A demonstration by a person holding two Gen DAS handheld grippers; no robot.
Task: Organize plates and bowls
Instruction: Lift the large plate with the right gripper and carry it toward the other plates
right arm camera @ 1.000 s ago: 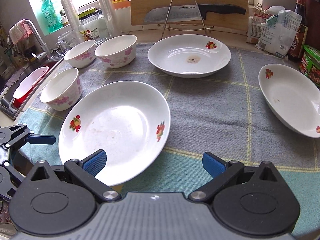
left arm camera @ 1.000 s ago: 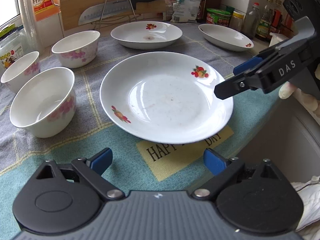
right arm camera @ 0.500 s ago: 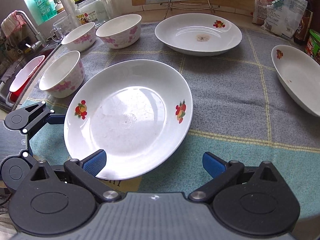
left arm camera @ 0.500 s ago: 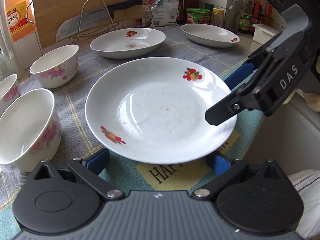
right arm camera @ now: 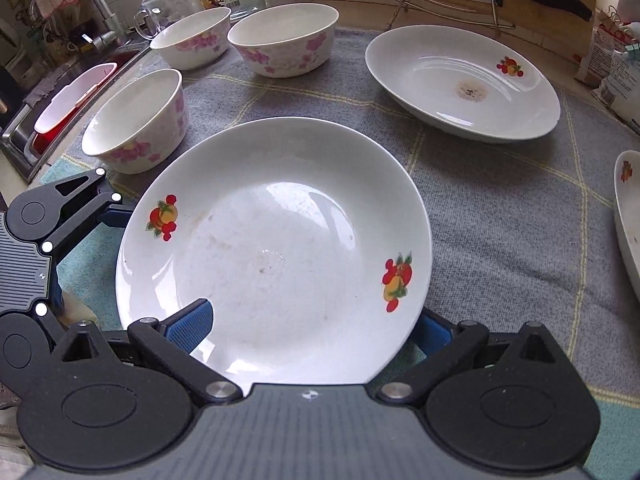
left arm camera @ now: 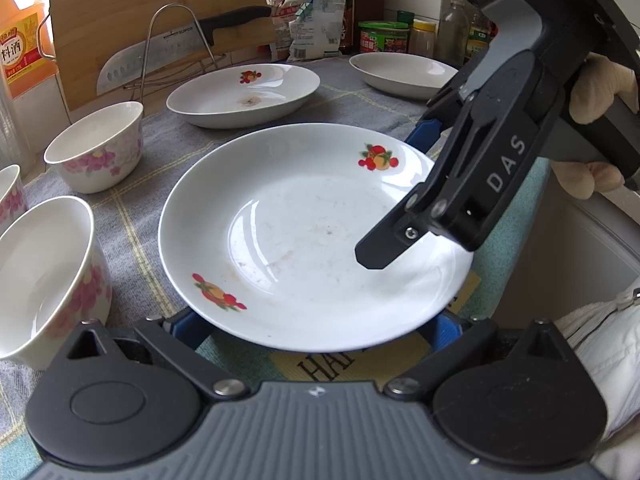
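The plate (left arm camera: 304, 236) is glossy white ceramic, like the bowls (right arm camera: 138, 120). It lies on a matt woven cloth (right arm camera: 500, 216). A wooden board (left arm camera: 132, 12) stands upper left.

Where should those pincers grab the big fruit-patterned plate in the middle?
By its thin raised rim, at the near edge. The plate is wide and shallow and its edge overhangs the cloth, so one finger can slide under and one over.

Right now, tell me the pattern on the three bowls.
White bowls with pink flower prints on the outside; clearest in the right wrist view.
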